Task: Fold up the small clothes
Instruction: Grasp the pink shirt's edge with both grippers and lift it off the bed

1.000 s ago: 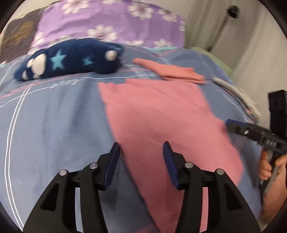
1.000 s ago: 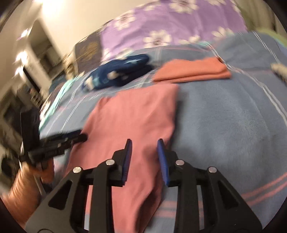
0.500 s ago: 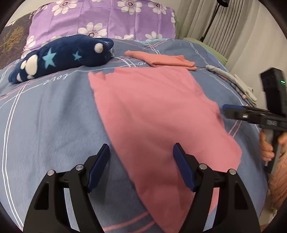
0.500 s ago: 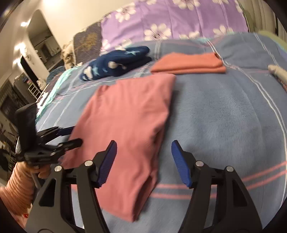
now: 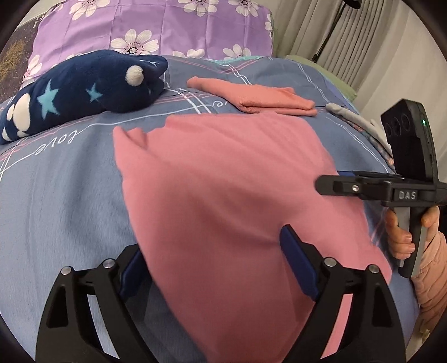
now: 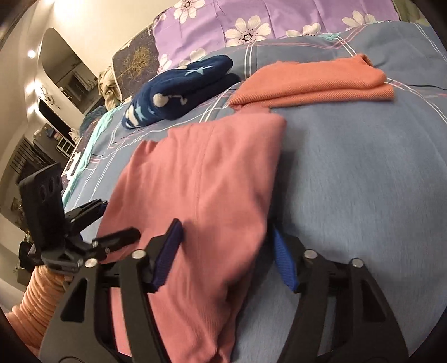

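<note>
The left gripper (image 5: 215, 265) stands wide apart, its jaws having just been opening, and the near left edge of the pink garment (image 5: 223, 195) lies between its blue pads (image 5: 297, 265) without being pinched. The right gripper (image 6: 226, 257) is likewise released; its jaws have just been closing a little, and they straddle the garment's near right edge, one pad over the cloth and the other just past the fold on the bed cover (image 6: 363, 181). Both grippers tilt down toward the bed, side by side at the garment's near end.

The pink garment is spread flat ahead of both grippers, folded lengthwise into a long panel with a seam running along it and small bumps at its far corner. Beyond its far end lies an already folded orange garment (image 5: 268, 97), touching or nearly touching it. Further out and to the left rests a navy plush toy with light blue stars (image 5: 83, 92), in front of a purple flowered pillow (image 5: 156, 25).

A hand (image 5: 402, 234) in a pink ribbed sleeve (image 5: 430, 279) grips the right gripper's handle from below.
</note>
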### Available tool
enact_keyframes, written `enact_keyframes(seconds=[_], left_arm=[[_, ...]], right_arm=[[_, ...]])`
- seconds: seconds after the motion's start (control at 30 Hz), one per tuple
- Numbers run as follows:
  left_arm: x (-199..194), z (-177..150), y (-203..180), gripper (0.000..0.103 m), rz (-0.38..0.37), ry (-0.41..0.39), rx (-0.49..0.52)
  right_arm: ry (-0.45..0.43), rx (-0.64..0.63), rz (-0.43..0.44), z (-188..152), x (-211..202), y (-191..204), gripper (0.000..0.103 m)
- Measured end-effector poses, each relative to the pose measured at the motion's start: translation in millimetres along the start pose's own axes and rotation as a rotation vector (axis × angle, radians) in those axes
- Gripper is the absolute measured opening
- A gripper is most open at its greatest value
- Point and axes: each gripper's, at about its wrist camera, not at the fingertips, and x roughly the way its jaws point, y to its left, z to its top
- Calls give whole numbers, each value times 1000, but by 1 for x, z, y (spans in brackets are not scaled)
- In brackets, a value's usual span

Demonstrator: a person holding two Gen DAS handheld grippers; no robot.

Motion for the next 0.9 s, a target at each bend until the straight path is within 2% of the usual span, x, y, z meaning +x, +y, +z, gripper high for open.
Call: enact_keyframes(seconds=[0.13, 0.2, 0.23, 0.3, 0.33, 0.4, 0.53, 0.67, 0.9], left_arm=[[-1, 1, 4, 73, -2, -17, -7], [-4, 0, 7, 54, -11, -29, -17], [-6, 0, 8, 50, -13, -35, -25], [-12, 1, 4, 30, 4, -39, -35], [-15, 2, 0, 27, 23, -45, -29], [-26, 5, -20, 24, 98, -76, 38], [-54, 8, -54, 24, 176, -155, 159], [-86, 14, -74, 24, 182, -226, 206], [-122, 37, -104, 24, 165, -323, 262]], right_arm=[[-29, 9, 11, 1, 6, -2, 48], [-53, -12, 10, -4, 5, 1, 43], [-59, -12, 13, -5, 5, 2, 38], [-61, -25, 6, -5, 3, 7, 32], [-63, -45, -10, -4, 1, 12, 27], [-89, -106, -74, -6, -8, 30, 24], [-188, -216, -171, -13, -34, 65, 23], [-305, -256, -200, -20, -74, 87, 23], [-446, -234, -197, -22, -137, 92, 23]])
